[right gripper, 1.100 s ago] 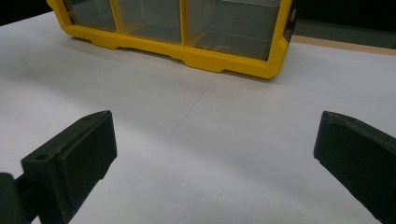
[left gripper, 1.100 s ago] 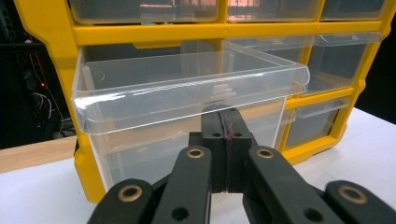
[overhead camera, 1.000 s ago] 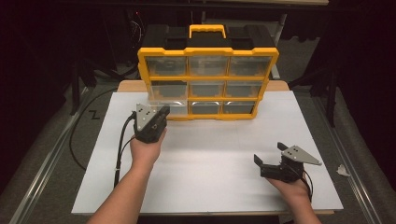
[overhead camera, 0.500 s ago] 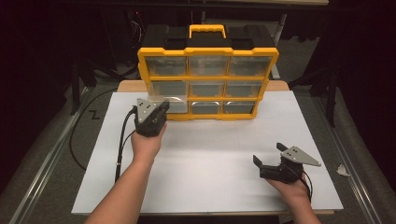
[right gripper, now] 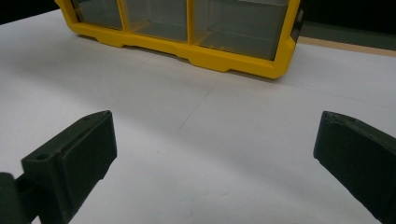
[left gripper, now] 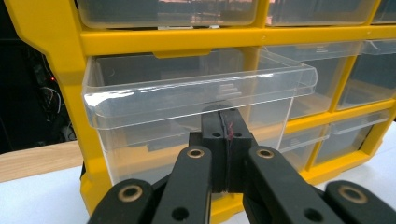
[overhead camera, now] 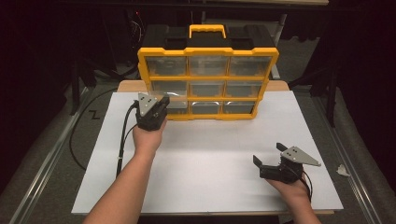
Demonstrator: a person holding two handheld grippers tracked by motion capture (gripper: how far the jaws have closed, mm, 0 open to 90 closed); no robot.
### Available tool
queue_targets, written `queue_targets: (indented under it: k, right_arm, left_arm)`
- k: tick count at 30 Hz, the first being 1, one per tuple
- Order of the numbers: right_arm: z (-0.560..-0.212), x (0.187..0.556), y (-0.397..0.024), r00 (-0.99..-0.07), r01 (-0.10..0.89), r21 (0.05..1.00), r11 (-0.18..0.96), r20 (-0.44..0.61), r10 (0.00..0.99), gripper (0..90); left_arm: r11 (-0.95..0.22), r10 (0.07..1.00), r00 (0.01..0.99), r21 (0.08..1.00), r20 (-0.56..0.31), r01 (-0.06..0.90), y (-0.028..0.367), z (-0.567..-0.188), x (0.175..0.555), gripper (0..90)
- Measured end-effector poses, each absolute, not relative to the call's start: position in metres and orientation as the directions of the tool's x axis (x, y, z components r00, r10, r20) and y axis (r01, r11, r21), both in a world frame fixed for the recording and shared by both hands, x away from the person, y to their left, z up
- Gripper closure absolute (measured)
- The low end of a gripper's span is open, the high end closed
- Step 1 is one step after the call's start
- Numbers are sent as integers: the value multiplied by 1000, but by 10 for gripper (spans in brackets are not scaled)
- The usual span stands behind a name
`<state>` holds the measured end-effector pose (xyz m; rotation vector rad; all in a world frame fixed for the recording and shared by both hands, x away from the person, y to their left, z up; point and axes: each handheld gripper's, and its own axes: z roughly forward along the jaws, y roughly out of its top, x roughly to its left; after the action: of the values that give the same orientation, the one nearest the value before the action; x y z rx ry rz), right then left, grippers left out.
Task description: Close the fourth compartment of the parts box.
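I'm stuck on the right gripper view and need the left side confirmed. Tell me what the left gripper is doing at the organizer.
Observer: The left gripper is shut on the front lip of a clear drawer in the yellow organizer.
Operator: Say which drawer.
Observer: High view puts it at the bottom-left; the left gripper view only shows it in the left column.
Operator: Report whether it's out.
Observer: Its front stands proud of the yellow frame, partly pulled out.
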<state>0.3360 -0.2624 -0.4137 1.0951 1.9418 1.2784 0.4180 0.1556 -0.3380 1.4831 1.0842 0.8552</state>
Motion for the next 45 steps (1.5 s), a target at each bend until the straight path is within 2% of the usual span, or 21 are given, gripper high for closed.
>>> queue_targets:
  k: [32, 38, 45]
  right_arm:
    - [-415, 337, -263, -509, 334, 921, 202, -4, 861, 7]
    - [-416, 337, -264, -507, 336, 921, 199, -1, 862, 8]
    - [-416, 337, -264, -507, 338, 920, 199, 0, 862, 8]
  left_arm:
    - [-40, 962, 272, 969, -29, 245, 161, -330, 464, 897]
    - [-57, 965, 263, 970, -8, 237, 158, -331, 466, 897]
    - [-43, 960, 279, 966, -32, 257, 158, -332, 461, 897]
